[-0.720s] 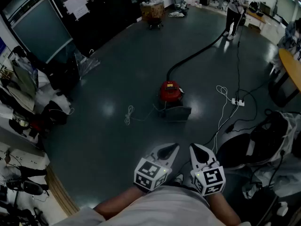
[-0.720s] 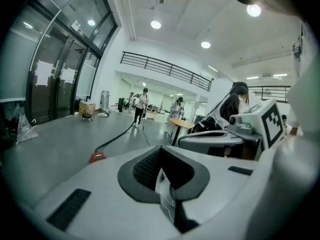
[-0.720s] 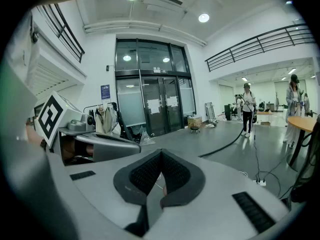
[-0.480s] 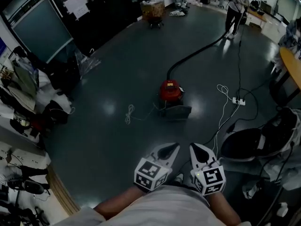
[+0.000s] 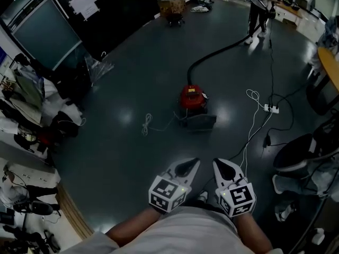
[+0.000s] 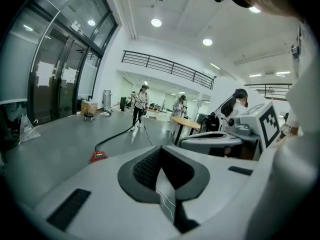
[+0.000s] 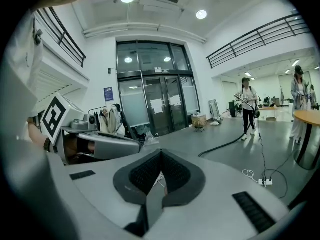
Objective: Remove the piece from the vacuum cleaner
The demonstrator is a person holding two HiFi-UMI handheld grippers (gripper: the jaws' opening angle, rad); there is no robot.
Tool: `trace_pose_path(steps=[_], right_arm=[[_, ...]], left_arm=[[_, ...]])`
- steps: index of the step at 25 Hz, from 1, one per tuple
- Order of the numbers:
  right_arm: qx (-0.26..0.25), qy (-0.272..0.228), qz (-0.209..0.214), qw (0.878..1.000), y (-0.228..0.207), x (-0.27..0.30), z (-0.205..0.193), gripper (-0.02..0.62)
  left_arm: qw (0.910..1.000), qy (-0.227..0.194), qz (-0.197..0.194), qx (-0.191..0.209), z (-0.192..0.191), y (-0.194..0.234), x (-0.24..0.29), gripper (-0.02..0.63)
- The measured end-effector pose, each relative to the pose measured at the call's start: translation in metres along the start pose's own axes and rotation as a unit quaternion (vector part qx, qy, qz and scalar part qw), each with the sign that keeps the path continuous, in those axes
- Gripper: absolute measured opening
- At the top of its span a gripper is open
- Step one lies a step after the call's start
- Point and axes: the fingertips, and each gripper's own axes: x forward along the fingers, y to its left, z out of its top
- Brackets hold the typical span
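Observation:
A red canister vacuum cleaner (image 5: 191, 98) stands on the dark floor, well ahead of me. Its black hose (image 5: 214, 56) curves away to a person (image 5: 256, 7) who holds the wand at the far right. A grey piece (image 5: 199, 123) lies against the vacuum's near side. My left gripper (image 5: 188, 166) and right gripper (image 5: 223, 168) are held close to my body, side by side, both shut with nothing between the jaws. In the left gripper view the vacuum (image 6: 98, 156) shows small beyond the shut jaws.
A white power strip (image 5: 270, 108) with cables trails on the floor right of the vacuum. A loose white cord (image 5: 145, 126) lies to its left. Bags and clutter (image 5: 32, 105) line the left wall. A chair (image 5: 302, 152) and a round table (image 5: 329, 62) stand at the right.
The view has shifted slightly forward and the vacuum sits a little higher in frame. The far person has stepped to the left. Both grippers stay as they were.

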Motion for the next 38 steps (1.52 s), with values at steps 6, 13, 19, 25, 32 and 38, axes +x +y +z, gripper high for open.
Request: trace_pose_path(steps=[6,13,19,25,32,38], right_arm=[[-0.022,-0.004,0.016,1.000,-0.021,0.017,0.006,0.017],[-0.014,0.005,0.027,1.000,-0.043,0.074,0.008,0.017],[-0.013,0.017,0.018,1.000,-0.068,0.158,0.022,0.017],[-0.016,0.033,-0.003,0.999,-0.108,0.244,0.035,0.017],[-0.058,0.083,-0.006,0.995,-0.170,0.314,0.002,0.018],[-0.102,0.148,0.018,0.983,-0.224,0.381,-0.056,0.018]], left_arm=[[0.9999,-0.004,0.015,0.000,0.005,0.018,0.016,0.006],[0.9998,-0.007,0.019,-0.001,0.017,0.066,0.054,0.006],[0.9999,-0.008,-0.001,0.007,0.039,0.143,0.095,0.006],[0.9992,0.008,-0.036,0.013,0.061,0.221,0.150,0.006],[0.9966,0.015,-0.073,0.035,0.069,0.270,0.209,0.006],[0.9957,0.010,-0.084,0.037,0.057,0.305,0.270,0.006]])
